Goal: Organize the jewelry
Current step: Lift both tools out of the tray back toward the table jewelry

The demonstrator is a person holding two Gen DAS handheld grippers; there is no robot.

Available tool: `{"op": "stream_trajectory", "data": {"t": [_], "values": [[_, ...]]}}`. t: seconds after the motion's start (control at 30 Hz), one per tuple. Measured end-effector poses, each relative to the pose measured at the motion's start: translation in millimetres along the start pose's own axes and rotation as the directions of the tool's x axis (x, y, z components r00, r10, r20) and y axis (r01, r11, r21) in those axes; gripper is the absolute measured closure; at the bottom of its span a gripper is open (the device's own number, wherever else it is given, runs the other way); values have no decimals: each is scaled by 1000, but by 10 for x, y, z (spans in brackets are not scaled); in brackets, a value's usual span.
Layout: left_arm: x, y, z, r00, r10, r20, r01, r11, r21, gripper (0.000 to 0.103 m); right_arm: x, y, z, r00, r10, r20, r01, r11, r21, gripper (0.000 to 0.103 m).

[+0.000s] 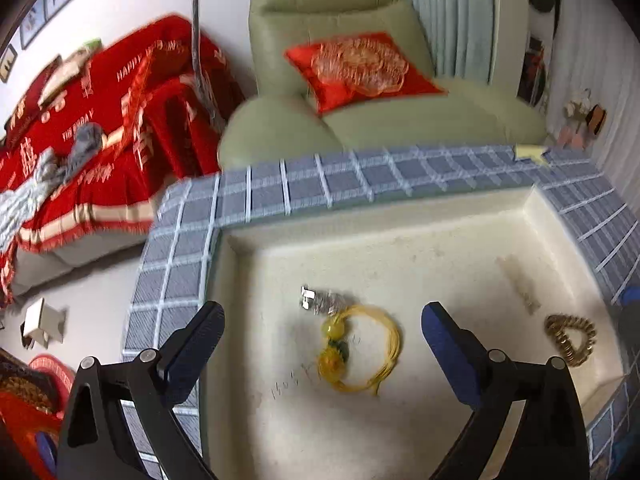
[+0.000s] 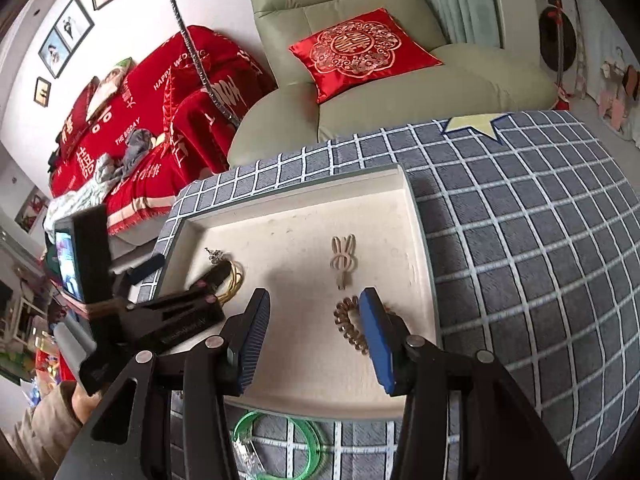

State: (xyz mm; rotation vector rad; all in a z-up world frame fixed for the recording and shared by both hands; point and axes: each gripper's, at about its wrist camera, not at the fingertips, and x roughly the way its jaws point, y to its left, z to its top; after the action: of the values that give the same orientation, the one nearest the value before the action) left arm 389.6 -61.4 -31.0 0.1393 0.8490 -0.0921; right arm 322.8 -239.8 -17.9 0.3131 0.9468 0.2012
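- Left hand-held gripper (image 1: 322,330): jaws spread wide, nothing between the pads, hovering over the shallow cream tray (image 1: 400,216).
- Yellow cord bracelet with amber beads (image 1: 356,350) lies on the tray floor in the gap between the left jaws, untouched; small silver trinket (image 1: 322,300) touching its far end.
- Right hand-held gripper (image 2: 314,334): jaws partly apart, gripping nothing.
- Bronze spiral hair tie (image 2: 352,324) lies on the tray just beside the right blue pad (image 2: 378,340), partly hidden behind it.
- Beige rabbit-ear hair clip (image 2: 344,262) lies farther in on the tray, apart from the hair tie.
- Tray sits on a blue-grey checked cloth (image 2: 520,240) covering the tabletop.
- Green translucent bangle (image 2: 276,446) lies on the cloth outside the tray's near rim.
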Motion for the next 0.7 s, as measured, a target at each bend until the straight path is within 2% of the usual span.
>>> {"op": "stream_trajectory", "data": {"t": [0.2, 0.27, 0.3, 0.33, 0.4, 0.47, 0.57, 0.7], "values": [[-169, 34, 1, 1000, -18, 20, 19, 1000, -9, 0, -46, -82, -102, 1000, -5, -15, 5, 999, 31, 52], [-250, 75, -23, 999, -23, 26, 24, 1000, -15, 0, -92, -86, -133, 1000, 8, -12, -7, 999, 38, 38], [-290, 96, -37, 999, -26, 26, 27, 999, -18, 0, -120, -82, -152, 1000, 10, -3, -10, 999, 40, 20], [-334, 109, -53, 999, -31, 29, 31, 999, -21, 0, -158, -75, -165, 1000, 10, 11, -11, 999, 41, 14], [-445, 161, -101, 999, -43, 32, 44, 998, -33, 0, -247, -52, -198, 999, 10, 42, -11, 999, 37, 13], [-548, 216, -152, 998, -59, 34, 60, 997, -46, 0, -341, -19, -239, 998, 7, 67, -9, 1000, 27, 0], [-706, 267, -281, 997, -67, 31, 68, 997, -40, 0, -467, 39, -289, 996, 22, 81, -23, 1000, 10, 0], [-909, 343, -505, 997, -71, 32, 72, 996, -46, 0, -553, 129, -394, 999, 24, 42, -23, 1000, -18, 0]]}}
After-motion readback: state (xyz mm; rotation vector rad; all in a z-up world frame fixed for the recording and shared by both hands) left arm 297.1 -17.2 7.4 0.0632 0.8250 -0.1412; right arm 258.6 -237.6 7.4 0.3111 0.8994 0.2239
